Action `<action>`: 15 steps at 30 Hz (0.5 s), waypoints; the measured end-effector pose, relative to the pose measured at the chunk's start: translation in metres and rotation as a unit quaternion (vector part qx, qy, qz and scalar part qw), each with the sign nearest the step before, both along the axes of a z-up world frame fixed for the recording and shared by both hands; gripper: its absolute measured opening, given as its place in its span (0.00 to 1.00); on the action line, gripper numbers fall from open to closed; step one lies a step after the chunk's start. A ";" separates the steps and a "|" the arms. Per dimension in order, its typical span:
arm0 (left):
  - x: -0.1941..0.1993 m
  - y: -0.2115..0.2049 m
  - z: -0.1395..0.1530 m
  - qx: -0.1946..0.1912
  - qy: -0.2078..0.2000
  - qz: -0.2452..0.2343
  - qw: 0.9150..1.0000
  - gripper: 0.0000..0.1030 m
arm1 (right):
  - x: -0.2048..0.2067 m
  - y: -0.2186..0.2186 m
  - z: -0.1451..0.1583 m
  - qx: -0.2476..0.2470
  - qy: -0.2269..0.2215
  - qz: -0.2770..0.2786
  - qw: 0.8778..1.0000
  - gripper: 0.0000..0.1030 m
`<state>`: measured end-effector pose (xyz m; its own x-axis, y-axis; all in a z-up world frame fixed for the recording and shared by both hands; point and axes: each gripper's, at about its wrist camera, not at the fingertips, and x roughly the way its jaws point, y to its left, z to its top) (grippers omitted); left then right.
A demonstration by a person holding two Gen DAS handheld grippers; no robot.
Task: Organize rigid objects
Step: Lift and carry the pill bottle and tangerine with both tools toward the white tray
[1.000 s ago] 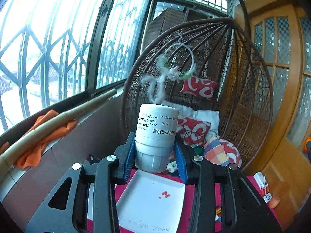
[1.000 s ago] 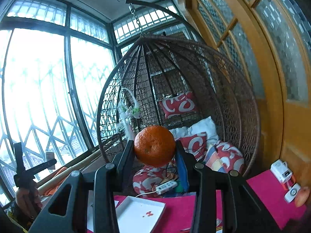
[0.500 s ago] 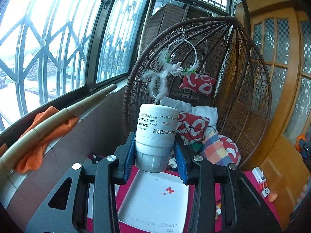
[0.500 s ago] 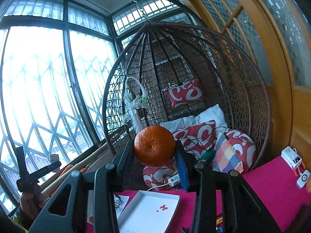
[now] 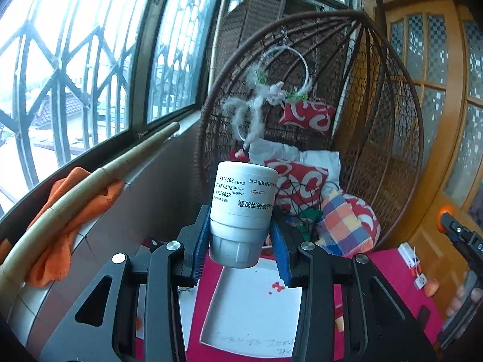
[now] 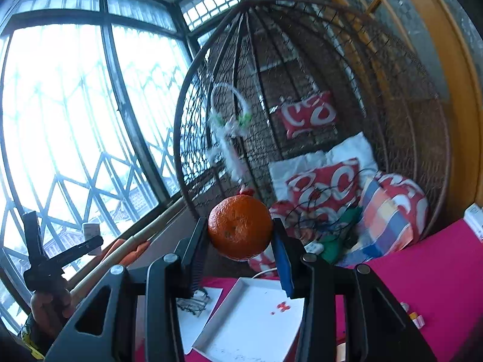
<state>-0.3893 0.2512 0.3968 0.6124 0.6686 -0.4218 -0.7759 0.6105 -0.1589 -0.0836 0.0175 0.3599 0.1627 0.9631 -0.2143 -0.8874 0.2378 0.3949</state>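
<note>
My left gripper (image 5: pixel 241 238) is shut on a white pill bottle (image 5: pixel 244 211) held upside down, its grey cap lowest, above a white tray (image 5: pixel 256 313) on the pink table. My right gripper (image 6: pixel 238 241) is shut on an orange (image 6: pixel 240 226) and holds it high above the same white tray (image 6: pixel 253 322). The left gripper with the bottle also shows small at the left of the right wrist view (image 6: pixel 90 238). The right gripper shows at the right edge of the left wrist view (image 5: pixel 452 229).
A wicker egg chair (image 5: pixel 377 138) with red and checked cushions stands behind the pink table (image 6: pixel 422 271). A bamboo pole (image 5: pixel 90 181) and orange cloth (image 5: pixel 69 211) lie on the window sill at left. Small white devices (image 5: pixel 410 256) sit at the table's right.
Both grippers have tilted down and moved a little nearer the tray, which shows larger in both views. Bottle and orange stay gripped.
</note>
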 end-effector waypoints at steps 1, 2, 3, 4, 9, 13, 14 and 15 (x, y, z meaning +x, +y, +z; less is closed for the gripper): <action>0.002 0.002 -0.002 -0.001 0.004 -0.006 1.000 0.36 | -0.002 0.005 -0.002 -0.003 0.003 0.004 1.000 0.39; 0.004 0.004 -0.003 -0.002 0.006 -0.011 1.000 0.36 | -0.005 0.009 -0.005 -0.006 0.005 0.007 1.000 0.39; 0.006 0.006 -0.005 -0.004 0.009 -0.018 1.000 0.36 | -0.008 0.014 -0.008 -0.009 0.007 0.009 1.000 0.39; 0.008 0.008 -0.007 -0.006 0.012 -0.025 1.000 0.36 | -0.010 0.018 -0.011 -0.012 0.010 0.011 1.000 0.39; 0.022 0.020 -0.023 -0.022 0.035 -0.054 0.998 0.36 | -0.019 0.041 -0.025 -0.037 0.019 0.019 0.999 0.39; 0.047 0.037 -0.053 -0.053 0.069 -0.082 0.993 0.36 | -0.025 0.063 -0.043 -0.067 0.035 0.029 0.997 0.39; 0.056 0.042 -0.066 -0.063 0.085 -0.091 0.990 0.36 | -0.026 0.067 -0.049 -0.076 0.041 0.032 0.996 0.39; 0.062 0.044 -0.075 -0.070 0.095 -0.099 0.988 0.36 | -0.027 0.074 -0.058 -0.089 0.047 0.034 0.994 0.39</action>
